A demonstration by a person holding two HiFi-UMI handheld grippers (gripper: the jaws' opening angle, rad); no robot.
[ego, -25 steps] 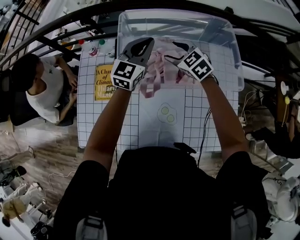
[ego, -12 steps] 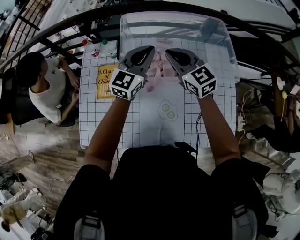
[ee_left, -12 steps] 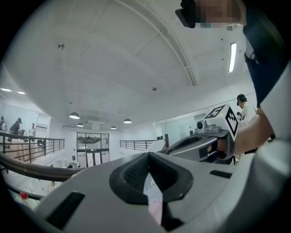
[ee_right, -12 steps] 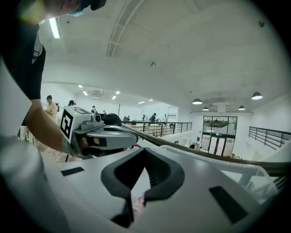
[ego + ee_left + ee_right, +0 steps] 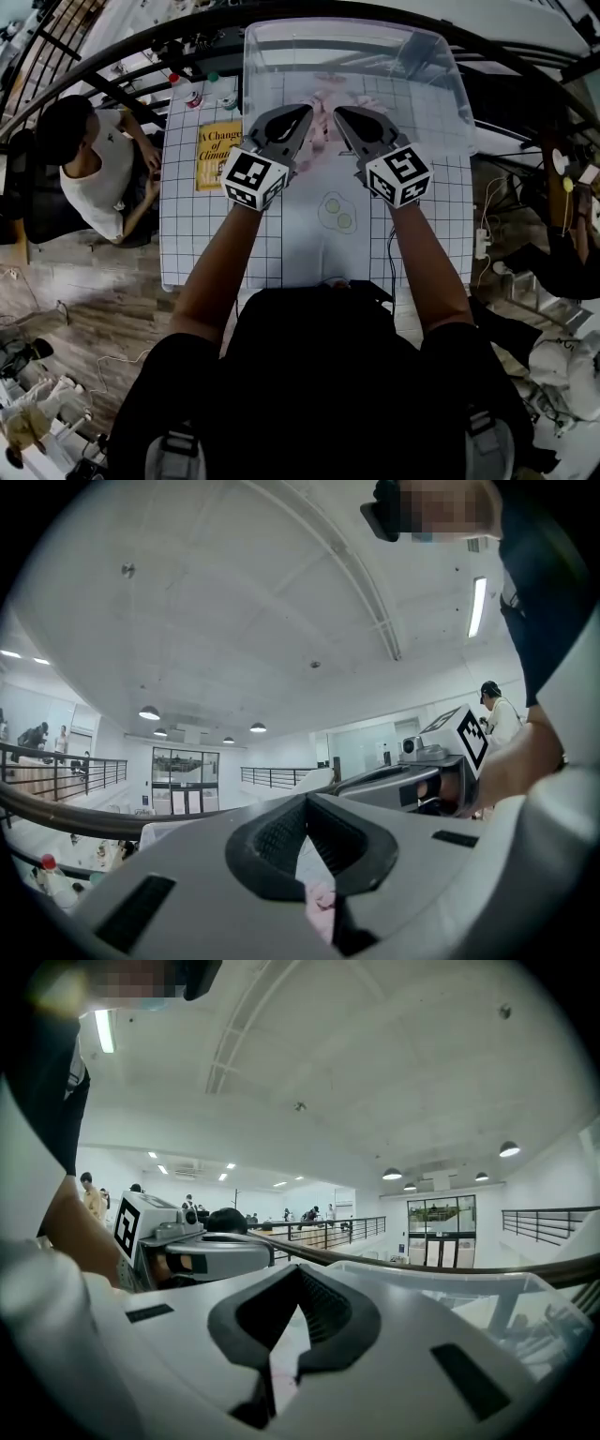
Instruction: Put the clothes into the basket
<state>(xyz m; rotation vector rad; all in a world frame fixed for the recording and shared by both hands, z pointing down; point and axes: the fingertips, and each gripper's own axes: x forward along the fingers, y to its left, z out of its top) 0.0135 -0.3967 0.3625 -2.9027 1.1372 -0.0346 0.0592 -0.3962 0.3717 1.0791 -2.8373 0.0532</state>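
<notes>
Head view first: the pink clothes [image 5: 325, 120] are lying inside the clear basket [image 5: 450, 112] at the far end of the bench [image 5: 216, 244], so this load looks delivered to me. The left tongs [image 5: 306, 111] and right tongs [image 5: 339, 112] hang side by side over the basket's near edge. Their noses almost meet above the cloth and they sit level, like there's nothing to carry.

Left gripper view: the left tongs [image 5: 305, 802] are closed together. A bit of the clothes [image 5: 321, 904] shows pink in the slot between them. I read that as cloth lying below, not a pinch, though I can't swear to it.

Right gripper view: the right tongs [image 5: 298, 1271] are closed too, and empty, with only something pale showing through the slot. The basket [image 5: 412, 1274] sits just ahead.
</notes>
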